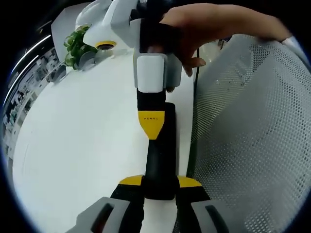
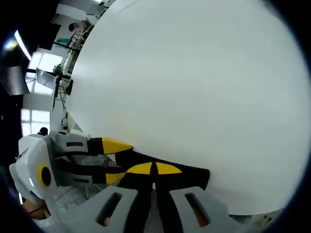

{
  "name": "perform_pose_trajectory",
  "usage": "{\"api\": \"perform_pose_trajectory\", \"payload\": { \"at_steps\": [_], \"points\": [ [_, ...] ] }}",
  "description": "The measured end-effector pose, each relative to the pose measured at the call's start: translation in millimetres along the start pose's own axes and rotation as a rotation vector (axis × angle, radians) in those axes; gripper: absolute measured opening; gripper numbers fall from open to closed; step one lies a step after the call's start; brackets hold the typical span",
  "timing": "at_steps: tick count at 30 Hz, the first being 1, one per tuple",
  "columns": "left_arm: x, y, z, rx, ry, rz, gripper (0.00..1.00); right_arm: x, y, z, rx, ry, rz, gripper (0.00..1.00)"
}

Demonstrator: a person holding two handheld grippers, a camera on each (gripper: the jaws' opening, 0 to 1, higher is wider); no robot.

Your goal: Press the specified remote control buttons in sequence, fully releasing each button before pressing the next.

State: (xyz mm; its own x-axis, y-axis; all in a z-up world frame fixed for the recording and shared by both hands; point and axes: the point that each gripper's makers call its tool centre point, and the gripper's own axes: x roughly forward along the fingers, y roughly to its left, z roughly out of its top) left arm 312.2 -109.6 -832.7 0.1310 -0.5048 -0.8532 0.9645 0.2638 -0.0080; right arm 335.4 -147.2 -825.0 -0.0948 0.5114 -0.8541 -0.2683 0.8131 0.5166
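In the left gripper view, the left gripper [image 1: 159, 183] has its yellow-tipped jaws clamped on the near end of a black remote control [image 1: 160, 155], which lies on the white table [image 1: 82, 141]. The right gripper [image 1: 151, 127], held by a hand [image 1: 204, 29], comes down with its tips together on the remote's top (a white mesh fabric [image 1: 252, 131] lies alongside).

In the right gripper view, the right gripper [image 2: 153, 170] has its jaws closed together, their tips on the remote control [image 2: 189, 174]; the left gripper [image 2: 109, 162] grips its other end
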Motion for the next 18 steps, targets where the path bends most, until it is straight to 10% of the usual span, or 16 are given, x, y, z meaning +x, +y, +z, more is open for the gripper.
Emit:
{"api": "perform_pose_trajectory", "payload": {
  "at_steps": [18],
  "points": [
    [-0.4, 0.0, 0.1, -0.014, -0.018, 0.007, 0.24, -0.2, -0.6, 1.4, -0.038, 0.001, -0.001, 0.0]
  ]
}}
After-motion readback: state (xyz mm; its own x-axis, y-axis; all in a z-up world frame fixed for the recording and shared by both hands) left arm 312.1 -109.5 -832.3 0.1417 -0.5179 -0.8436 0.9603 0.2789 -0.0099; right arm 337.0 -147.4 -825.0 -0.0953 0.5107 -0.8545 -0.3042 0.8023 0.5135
